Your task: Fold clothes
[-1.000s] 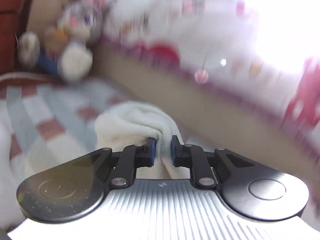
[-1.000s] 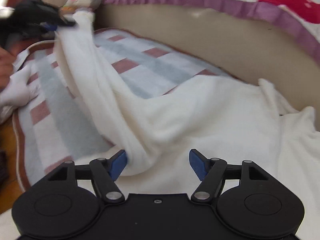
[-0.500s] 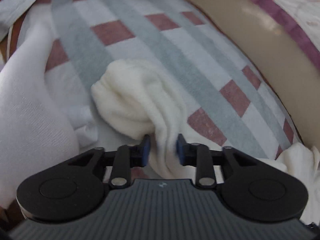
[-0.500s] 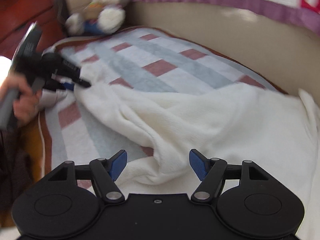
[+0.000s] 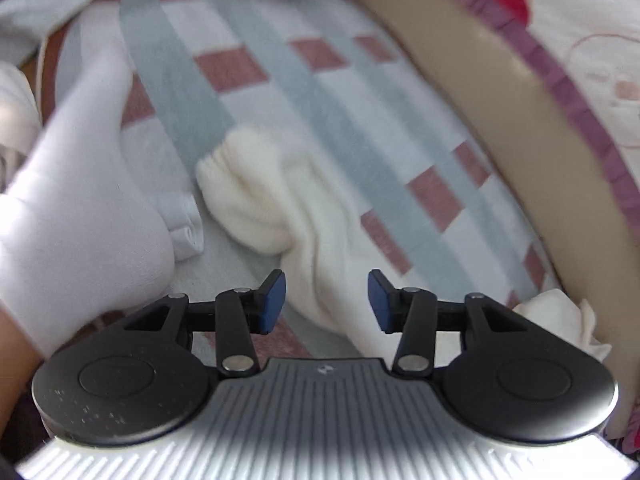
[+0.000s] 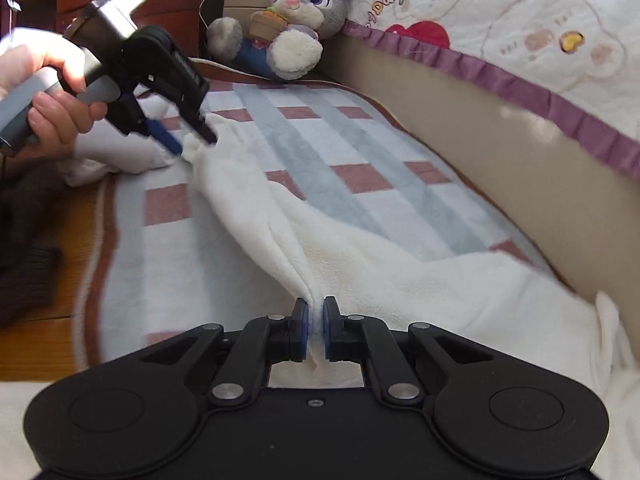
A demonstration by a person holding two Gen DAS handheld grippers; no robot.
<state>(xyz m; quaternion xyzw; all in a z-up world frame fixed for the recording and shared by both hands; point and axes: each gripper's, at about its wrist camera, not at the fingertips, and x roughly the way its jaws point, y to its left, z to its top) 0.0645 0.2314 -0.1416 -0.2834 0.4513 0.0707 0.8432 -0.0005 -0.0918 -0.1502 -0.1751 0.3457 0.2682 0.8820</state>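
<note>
Apparently fleece garment (image 5: 316, 248) between left gripper (image 5: 326, 302) pads.

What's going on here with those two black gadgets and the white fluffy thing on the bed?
A person is folding a cream fleece garment on a checked blanket, with a handheld gripper in each hand. The right gripper has just pinched a fold of the fleece. The left gripper has just been opening: its fingers stand apart around the bunched cuff end without pressing it. A plush rabbit sits beyond.
</note>
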